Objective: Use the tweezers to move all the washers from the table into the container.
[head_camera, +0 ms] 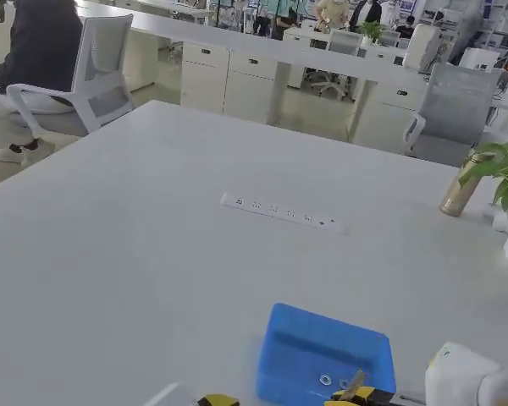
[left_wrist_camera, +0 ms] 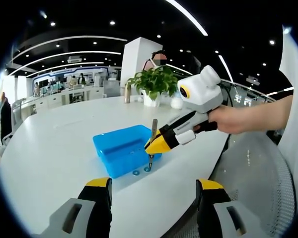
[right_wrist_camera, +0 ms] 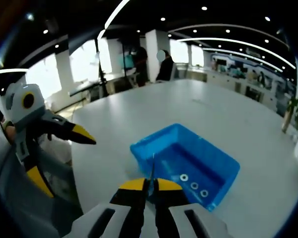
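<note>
The blue container [right_wrist_camera: 188,158], mid-frame on the bench [right_wrist_camera: 109,134], holds three washers [right_wrist_camera: 194,185]. The right gripper [right_wrist_camera: 150,185] is clamped on the tweezers [right_wrist_camera: 152,167], whose tips are at the container's near rim. The left gripper [left_wrist_camera: 154,198], at lower frame, gapes wide with nothing between its jaws.

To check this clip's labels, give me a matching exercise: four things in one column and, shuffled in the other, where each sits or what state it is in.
Things:
1. washers
2. tweezers
3. power strip
4. left tool

Places or states:
A. open, holding nothing
B. inside the blue box
C. clamped in the right tool
D. lying flat on the table, beyond the box

Pairs: 1-B, 2-C, 3-D, 4-A.
</note>
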Tool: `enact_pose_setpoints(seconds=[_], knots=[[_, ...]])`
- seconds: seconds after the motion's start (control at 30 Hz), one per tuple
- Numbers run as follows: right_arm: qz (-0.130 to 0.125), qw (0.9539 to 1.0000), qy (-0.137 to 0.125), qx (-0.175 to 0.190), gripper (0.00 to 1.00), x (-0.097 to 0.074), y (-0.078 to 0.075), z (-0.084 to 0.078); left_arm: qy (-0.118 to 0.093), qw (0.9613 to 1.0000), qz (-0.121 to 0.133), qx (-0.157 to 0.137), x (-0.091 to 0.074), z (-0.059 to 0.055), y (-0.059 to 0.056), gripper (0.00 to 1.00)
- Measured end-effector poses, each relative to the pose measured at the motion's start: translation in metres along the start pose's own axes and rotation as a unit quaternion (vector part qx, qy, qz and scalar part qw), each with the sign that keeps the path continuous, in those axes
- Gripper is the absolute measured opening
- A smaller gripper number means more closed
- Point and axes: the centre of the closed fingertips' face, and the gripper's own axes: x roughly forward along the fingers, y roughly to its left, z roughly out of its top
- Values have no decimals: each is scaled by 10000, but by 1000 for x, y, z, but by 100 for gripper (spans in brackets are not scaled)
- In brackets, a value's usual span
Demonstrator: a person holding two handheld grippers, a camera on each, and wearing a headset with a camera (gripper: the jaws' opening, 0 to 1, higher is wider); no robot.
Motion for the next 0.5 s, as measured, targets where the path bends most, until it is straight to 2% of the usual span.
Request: enact_pose_setpoints(seconds=[0.2, 0.5], knots=[[-65, 10000, -69, 12, 3, 2, -7, 2, 8, 10000, -26, 2, 0, 0, -1, 69], [42, 10000, -73, 52, 3, 3, -1, 3, 65, 9999, -103, -35, 1, -2, -4, 69]])
